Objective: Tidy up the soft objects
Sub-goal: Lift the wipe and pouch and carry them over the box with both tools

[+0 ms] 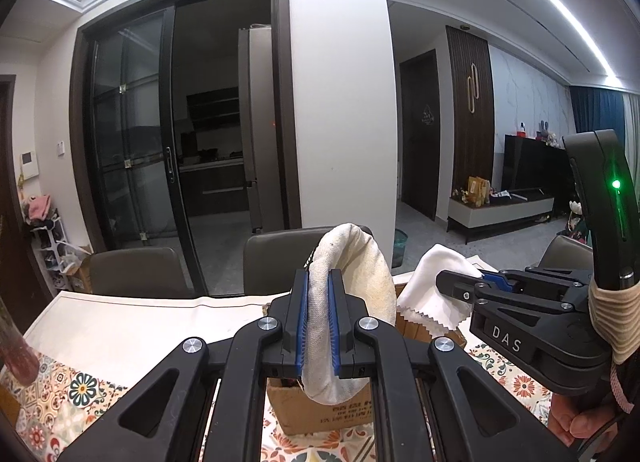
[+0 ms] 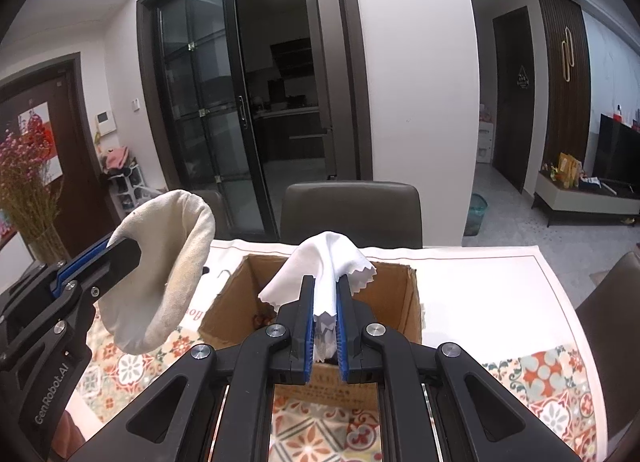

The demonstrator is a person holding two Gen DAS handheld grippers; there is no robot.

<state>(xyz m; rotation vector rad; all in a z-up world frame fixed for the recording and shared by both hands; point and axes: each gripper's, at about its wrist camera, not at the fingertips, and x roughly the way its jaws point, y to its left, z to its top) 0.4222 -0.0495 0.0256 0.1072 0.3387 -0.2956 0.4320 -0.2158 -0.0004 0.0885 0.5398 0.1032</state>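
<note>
My left gripper (image 1: 318,282) is shut on a thick off-white cloth (image 1: 360,266) that folds over its fingers and hangs down in front of them. In the right wrist view the same off-white cloth (image 2: 172,262) droops at the left from the left gripper (image 2: 120,250). My right gripper (image 2: 325,286) is shut on a thin white cloth (image 2: 324,258) with zigzag edges, held above an open cardboard box (image 2: 400,302). The left wrist view shows the right gripper (image 1: 452,282) to the right with that white cloth (image 1: 436,278), and the box (image 1: 320,410) below my fingers.
The box stands on a table (image 2: 480,286) under a white runner and a patterned floral cloth (image 2: 540,378). Dark chairs (image 2: 352,209) line the far side. A vase of dried pink flowers (image 2: 24,177) stands at the left. A person's hand (image 1: 576,422) grips the right handle.
</note>
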